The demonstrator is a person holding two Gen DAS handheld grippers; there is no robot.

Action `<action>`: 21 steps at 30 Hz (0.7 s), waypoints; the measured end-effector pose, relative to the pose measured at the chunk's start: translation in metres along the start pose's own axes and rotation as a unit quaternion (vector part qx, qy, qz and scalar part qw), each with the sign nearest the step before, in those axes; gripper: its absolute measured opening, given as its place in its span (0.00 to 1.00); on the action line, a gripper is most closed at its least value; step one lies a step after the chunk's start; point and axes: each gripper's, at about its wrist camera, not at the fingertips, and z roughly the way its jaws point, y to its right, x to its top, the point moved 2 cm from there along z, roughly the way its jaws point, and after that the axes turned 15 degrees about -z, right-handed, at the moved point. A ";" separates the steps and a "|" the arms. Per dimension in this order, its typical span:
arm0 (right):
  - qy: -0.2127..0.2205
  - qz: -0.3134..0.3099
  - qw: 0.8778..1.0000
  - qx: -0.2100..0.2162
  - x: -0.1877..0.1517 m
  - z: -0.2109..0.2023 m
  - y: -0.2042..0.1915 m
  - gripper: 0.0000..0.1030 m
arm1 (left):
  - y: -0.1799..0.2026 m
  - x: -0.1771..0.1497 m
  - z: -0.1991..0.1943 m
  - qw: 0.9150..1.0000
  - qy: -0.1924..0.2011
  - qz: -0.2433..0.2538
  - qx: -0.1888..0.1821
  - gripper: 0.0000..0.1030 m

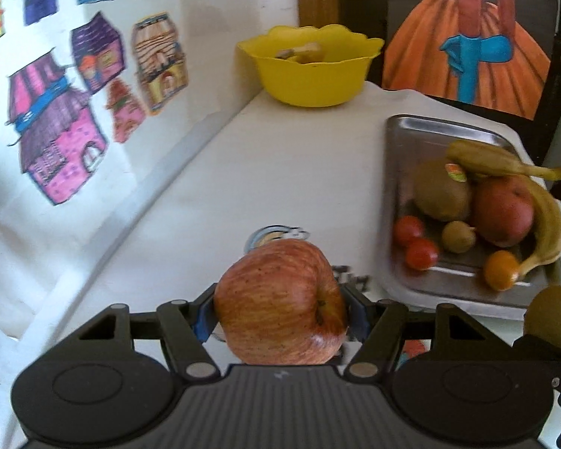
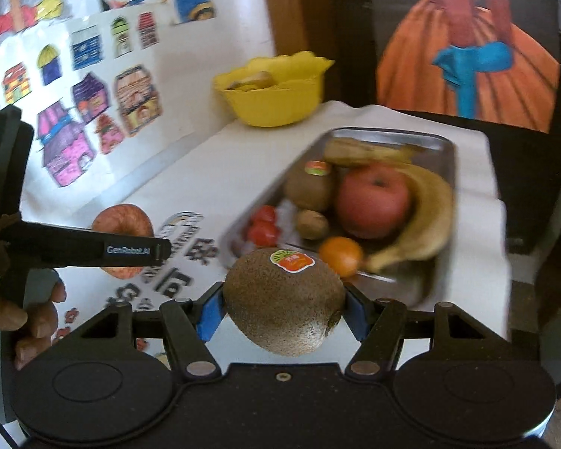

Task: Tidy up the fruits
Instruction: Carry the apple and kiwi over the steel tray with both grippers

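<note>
Your left tongs [image 1: 280, 308] clench streaked red apple [image 1: 282, 303], right tongs [image 2: 282, 308] clench stickered brown kiwi [image 2: 284, 301]; both lifted clear of tabletop [image 1: 273, 172], likely bound for yellow scalloped plastic bowl [image 1: 310, 82].

Home room, children's house drawings [image 1: 56, 138] on wall, fruit tray [image 1: 411, 142], yellow bowl [image 1: 310, 78]

I note my left gripper [image 1: 280, 301] clamped on a streaked red apple [image 1: 282, 301], my right gripper [image 2: 282, 305] on a brown fuzzy kiwi [image 2: 286, 299].
</note>
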 end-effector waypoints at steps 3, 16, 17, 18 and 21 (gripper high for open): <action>-0.001 0.010 1.000 -0.010 -0.005 -0.005 0.015 0.64 | 0.014 -0.002 -0.002 1.000 -0.001 0.003 -0.006 0.69; 0.030 0.015 0.999 -0.026 0.015 -0.022 0.069 0.64 | 0.064 0.027 -0.006 1.000 0.002 -0.006 -0.028 0.69; 0.034 0.014 0.999 -0.028 0.019 -0.023 0.073 0.64 | 0.067 0.030 -0.007 1.000 0.006 -0.006 -0.029 0.69; 0.040 0.014 0.999 -0.030 0.023 -0.025 0.079 0.64 | 0.070 0.035 -0.008 1.000 0.012 -0.004 -0.029 0.69; 0.057 0.007 0.998 -0.040 0.035 -0.027 0.095 0.65 | 0.079 0.049 -0.005 0.999 0.022 -0.002 -0.030 0.69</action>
